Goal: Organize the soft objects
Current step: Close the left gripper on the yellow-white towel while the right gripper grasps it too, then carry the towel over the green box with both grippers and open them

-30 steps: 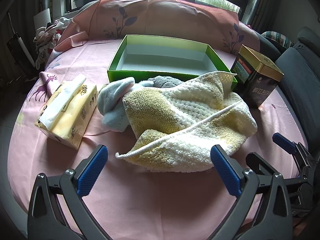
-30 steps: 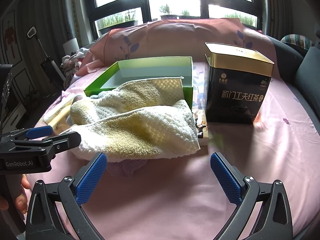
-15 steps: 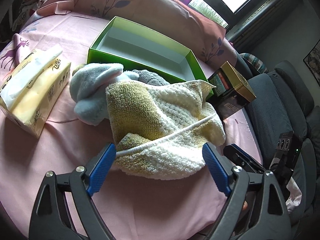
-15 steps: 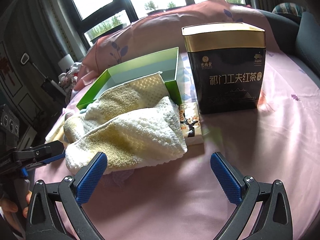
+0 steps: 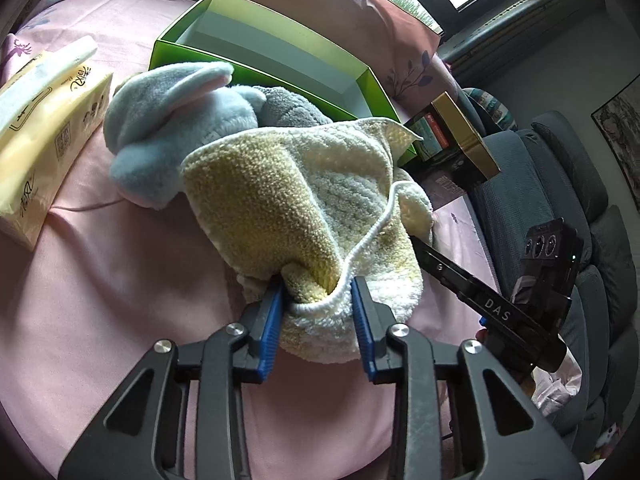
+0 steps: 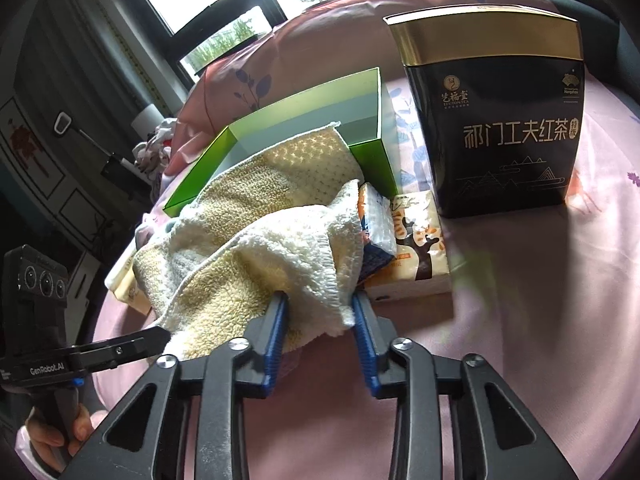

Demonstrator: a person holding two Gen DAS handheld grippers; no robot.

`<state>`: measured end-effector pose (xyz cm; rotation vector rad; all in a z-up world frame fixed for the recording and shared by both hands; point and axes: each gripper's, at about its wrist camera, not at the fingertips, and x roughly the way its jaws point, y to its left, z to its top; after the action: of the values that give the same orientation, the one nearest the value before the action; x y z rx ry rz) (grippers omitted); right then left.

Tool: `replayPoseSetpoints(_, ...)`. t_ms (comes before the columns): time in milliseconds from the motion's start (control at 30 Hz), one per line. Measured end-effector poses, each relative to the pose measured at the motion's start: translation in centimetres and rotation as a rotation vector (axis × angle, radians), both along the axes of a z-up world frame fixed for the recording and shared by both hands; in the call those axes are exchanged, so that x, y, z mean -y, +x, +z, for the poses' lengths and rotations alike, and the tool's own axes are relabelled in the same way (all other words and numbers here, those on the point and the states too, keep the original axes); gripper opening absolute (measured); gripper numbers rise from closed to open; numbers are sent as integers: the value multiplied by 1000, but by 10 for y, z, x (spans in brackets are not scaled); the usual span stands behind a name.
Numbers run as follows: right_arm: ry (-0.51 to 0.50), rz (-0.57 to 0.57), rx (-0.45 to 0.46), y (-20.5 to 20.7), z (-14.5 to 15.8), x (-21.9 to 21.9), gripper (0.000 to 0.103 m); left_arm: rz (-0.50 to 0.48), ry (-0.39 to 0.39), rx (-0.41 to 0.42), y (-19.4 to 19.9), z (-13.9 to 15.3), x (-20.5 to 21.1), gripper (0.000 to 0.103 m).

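Note:
A cream and yellow towel (image 5: 288, 200) lies crumpled on the pink bed cover, in front of the open green box (image 5: 376, 92). My left gripper (image 5: 318, 292) is closing, and its blue pads squeeze the towel's near corner fold. My right gripper (image 6: 320, 304) is closing too, with the pads pinching the other near edge of the towel (image 6: 272, 248). A light blue plush toy (image 5: 172, 128) and a grey soft piece lie partly under the towel's far side. In each wrist view the other gripper shows at the towel's edge.
A yellow tissue pack (image 5: 44, 120) lies to the left. A black and gold tea tin (image 6: 500, 120) stands to the right of the green box (image 6: 372, 160), with small tissue packets (image 6: 416, 240) in front of it. A grey sofa (image 5: 560, 200) borders the right side.
Both grippers came down and forward onto the towel's near edge. Their jaws went from wide open to pinched on the fabric, bunching it up.

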<state>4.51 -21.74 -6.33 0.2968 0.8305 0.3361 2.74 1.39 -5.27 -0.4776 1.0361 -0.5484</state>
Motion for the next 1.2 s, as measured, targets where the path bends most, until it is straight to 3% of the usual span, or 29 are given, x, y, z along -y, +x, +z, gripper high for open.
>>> replayPoseSetpoints(100, -19, 17, 32, -9, 6, -6, 11, -3, -18, 19, -5, 3, -2, 23)
replayPoseSetpoints(300, -2, 49, 139, -33, 40, -13, 9, -21, -81, 95, -21, 28, -8, 22)
replayPoseSetpoints(600, 18, 113, 315, -37, 122, -26, 9, -64, -136, 282, -31, 110, -15, 22)
replayPoseSetpoints(733, -16, 117, 404, -20, 163, -38, 9, -66, -116, 343, -12, 146, -17, 22)
replayPoseSetpoints(867, -42, 103, 437, 11, 188, -46, 9, -30, -57, 379, 23, 168, -16, 22)
replayPoseSetpoints(1067, -95, 66, 402, 71, 182, -56, 9, 26, 10, 336, 91, 159, -14, 22)
replayPoseSetpoints(1200, -123, 30, 300, 122, 147, -56, 9, 57, 82, 252, 140, 130, -12, 23)
